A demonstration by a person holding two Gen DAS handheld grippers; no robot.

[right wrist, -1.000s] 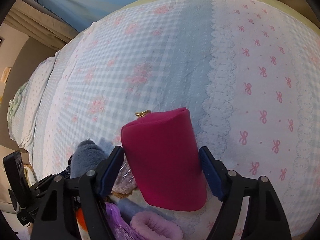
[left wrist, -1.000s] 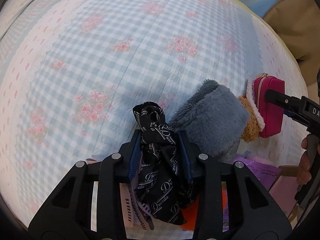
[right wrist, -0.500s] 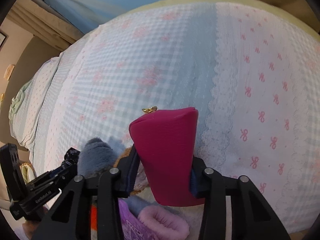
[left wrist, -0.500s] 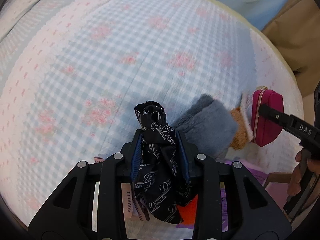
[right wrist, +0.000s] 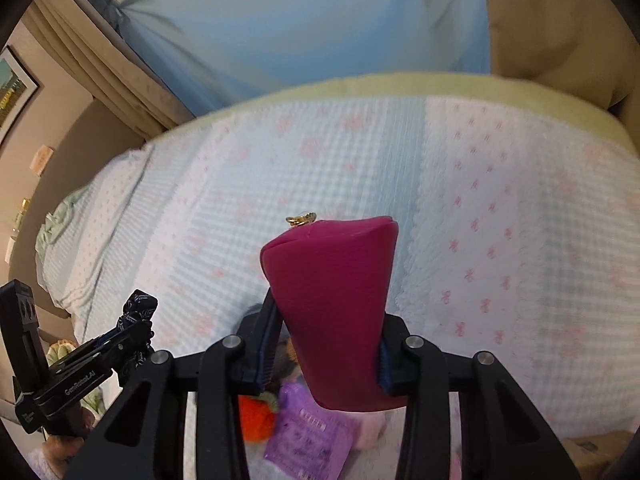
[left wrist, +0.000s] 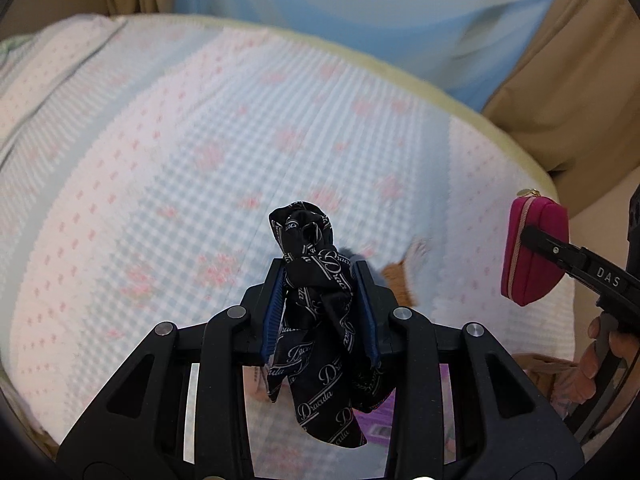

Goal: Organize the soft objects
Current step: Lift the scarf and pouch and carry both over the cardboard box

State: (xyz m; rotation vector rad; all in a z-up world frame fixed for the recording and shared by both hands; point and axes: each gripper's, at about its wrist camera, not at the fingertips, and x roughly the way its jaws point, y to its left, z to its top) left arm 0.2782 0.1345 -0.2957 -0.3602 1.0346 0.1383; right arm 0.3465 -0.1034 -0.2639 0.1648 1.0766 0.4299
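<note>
A black scarf with white lettering (left wrist: 316, 320) hangs bunched between the blue pads of my left gripper (left wrist: 320, 280), which is shut on it, lifted off the bed. A magenta zip pouch (right wrist: 332, 304) with a gold pull stands between the pads of my right gripper (right wrist: 326, 332); its jaws are still closing and press on the pouch's sides. The left wrist view shows the pouch (left wrist: 534, 250) at the right, held in the air. The right wrist view shows the left gripper (right wrist: 132, 332) with the scarf (right wrist: 138, 310) at lower left.
Below lies a bed with a blue-checked, pink-flowered cover (left wrist: 180, 160). A purple packet (right wrist: 308, 436), an orange soft item (right wrist: 256, 420) and a pink fluffy piece (right wrist: 370, 432) lie under the right gripper. A brown plush (left wrist: 400, 280) lies beyond the scarf. Blue curtain (right wrist: 320, 20) behind the bed.
Both grippers have risen well above the bed with their loads. The right gripper's jaws, wide apart a second ago, have closed onto the pouch. The grey fluffy item has dropped out of sight.
</note>
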